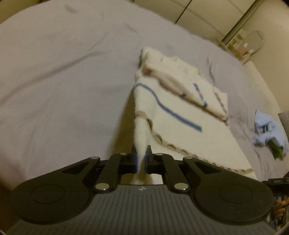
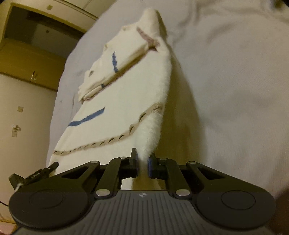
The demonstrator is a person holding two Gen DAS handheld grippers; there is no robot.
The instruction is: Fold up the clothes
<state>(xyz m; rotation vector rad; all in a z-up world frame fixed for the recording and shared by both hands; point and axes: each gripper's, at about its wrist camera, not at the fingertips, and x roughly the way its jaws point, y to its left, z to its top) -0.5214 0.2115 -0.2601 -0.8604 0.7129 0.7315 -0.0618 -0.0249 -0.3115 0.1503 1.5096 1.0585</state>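
The white sweater (image 1: 173,108), fuzzy knit with blue lines and a beige looped trim near its hem, lies spread on a bed covered by a pale lavender sheet (image 1: 63,81), with its sleeves folded across the body. Its two near corners are lifted off the sheet while the far part rests flat.

The left gripper (image 1: 141,153) points steeply down and forward over the bed, and its jaws are clamped together on a drawn-up corner of the sweater; the fabric rises in a narrow peak from the hem trim into the jaws, casting a shadow on the sheet beside it. The right gripper (image 2: 142,159) is tilted downward in much the same way, its blue-padded fingers (image 2: 150,163) pinched on the other near corner, which stands up as a taut ridge running away along the garment's edge.

In the left wrist view, a crumpled light blue garment (image 1: 267,130) lies on the sheet well apart from the sweater, toward the right edge of the bed. A wardrobe (image 1: 207,14) stands beyond the bed.
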